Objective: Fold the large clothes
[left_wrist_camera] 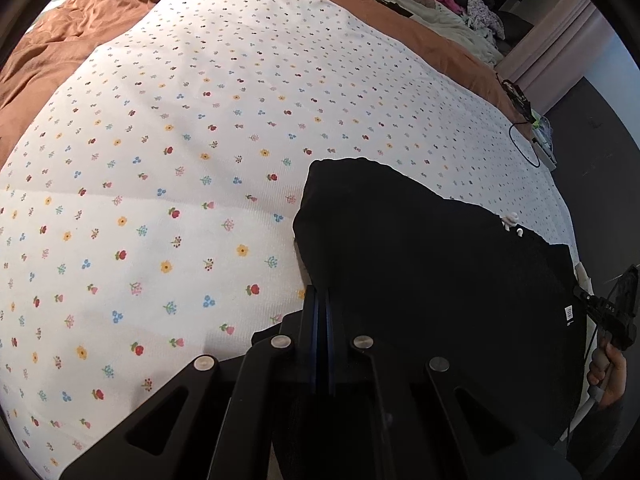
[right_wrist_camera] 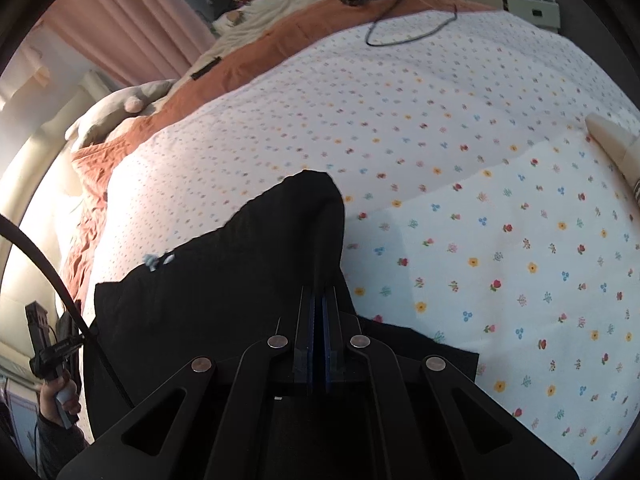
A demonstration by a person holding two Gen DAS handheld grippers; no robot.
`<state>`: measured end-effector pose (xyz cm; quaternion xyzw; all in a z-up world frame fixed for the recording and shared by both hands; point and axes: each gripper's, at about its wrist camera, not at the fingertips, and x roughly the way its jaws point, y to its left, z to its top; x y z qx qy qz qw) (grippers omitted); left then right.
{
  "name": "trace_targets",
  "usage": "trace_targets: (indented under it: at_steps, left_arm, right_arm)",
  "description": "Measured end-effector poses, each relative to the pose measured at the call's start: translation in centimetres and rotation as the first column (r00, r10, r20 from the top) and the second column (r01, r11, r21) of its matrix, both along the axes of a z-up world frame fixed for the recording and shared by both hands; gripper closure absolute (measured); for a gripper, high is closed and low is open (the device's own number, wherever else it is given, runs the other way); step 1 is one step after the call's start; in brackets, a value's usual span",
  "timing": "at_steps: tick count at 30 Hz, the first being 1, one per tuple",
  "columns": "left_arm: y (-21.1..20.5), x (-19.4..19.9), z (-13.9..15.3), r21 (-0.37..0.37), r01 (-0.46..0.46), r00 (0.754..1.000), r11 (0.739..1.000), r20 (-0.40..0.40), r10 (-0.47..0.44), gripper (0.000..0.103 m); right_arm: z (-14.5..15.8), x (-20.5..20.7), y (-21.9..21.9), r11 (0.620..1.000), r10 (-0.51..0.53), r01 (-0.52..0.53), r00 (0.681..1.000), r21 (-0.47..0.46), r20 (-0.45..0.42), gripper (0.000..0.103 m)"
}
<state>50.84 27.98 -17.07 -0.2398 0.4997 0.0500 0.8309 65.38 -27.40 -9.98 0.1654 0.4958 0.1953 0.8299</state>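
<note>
On the white flower-print bedsheet (left_wrist_camera: 180,160) lies a black cloth garment (left_wrist_camera: 420,260), both grippers clamped on its near edge: left gripper (left_wrist_camera: 322,300), right gripper (right_wrist_camera: 320,300). Only the right view shows a black coiled cable (right_wrist_camera: 400,36) on the rust-orange quilt (right_wrist_camera: 280,36).
</note>
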Motion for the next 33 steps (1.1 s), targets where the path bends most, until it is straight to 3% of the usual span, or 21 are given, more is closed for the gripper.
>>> trace_targets:
  at_steps: [2,4,6,7,10,12,13,20,27,33]
  left_arm:
    - [-0.3,0.2,-0.3,-0.006,0.017,1.0,1.0,-0.001,-0.017,0.097]
    - [-0.2,0.3,-0.4,-0.036,0.018,1.0,0.999,-0.007,-0.018,0.097]
    - [0.5,-0.1,-0.1,-0.08,0.003,1.0,0.997,-0.003,-0.003,0.095]
    - [0.8,-0.4,0.1,-0.093,-0.005,1.0,0.996,0.003,0.005,0.094]
    - [1.4,-2.1,1.3,-0.095,-0.018,0.999,0.995,0.035,0.021,0.077]
    - [1.6,-3.4,2.1,-0.111,-0.021,0.997,0.994,0.067,0.028,0.024]
    - [1.6,-4.1,2.4,-0.117,-0.022,0.996,0.993,0.083,0.032,0.018]
    - [0.8,-9.4,2.6,-0.134,-0.016,0.995,0.991,0.091,0.028,0.018]
    - [-1.5,-13.7,1.2,-0.163,0.021,0.997,0.986,0.079,-0.008,0.018]
    - [-2.6,-17.1,-0.1,-0.191,0.028,0.998,0.981,0.052,-0.019,0.031]
  right_arm:
    - [-0.4,0.5,-0.4,1.0,-0.011,0.011,1.0,0.009,-0.025,0.099]
    - [-0.2,0.2,-0.7,0.999,-0.029,0.029,1.0,-0.015,-0.012,0.082]
    - [0.3,-0.6,-1.2,1.0,-0.027,0.027,1.0,-0.002,0.011,0.031]
    - [0.7,-1.1,-1.5,1.0,-0.025,0.025,0.999,0.009,0.024,0.028]
    - [1.3,-3.0,-2.3,1.0,0.005,-0.006,0.999,0.021,0.038,0.028]
    - [1.5,-4.2,-2.9,0.999,0.024,-0.025,0.999,0.023,0.039,0.028]
    - [1.5,-4.7,-3.2,0.999,0.032,-0.033,0.999,0.021,0.035,0.028]
    - [0.2,-8.6,-5.4,0.997,0.07,-0.07,0.997,0.035,-0.024,0.029]
    - [-1.1,-11.7,-6.4,0.992,0.114,-0.11,0.992,0.063,-0.061,0.055]
    - [-1.9,-14.1,-7.4,0.99,0.118,-0.11,0.99,0.091,-0.08,0.07]
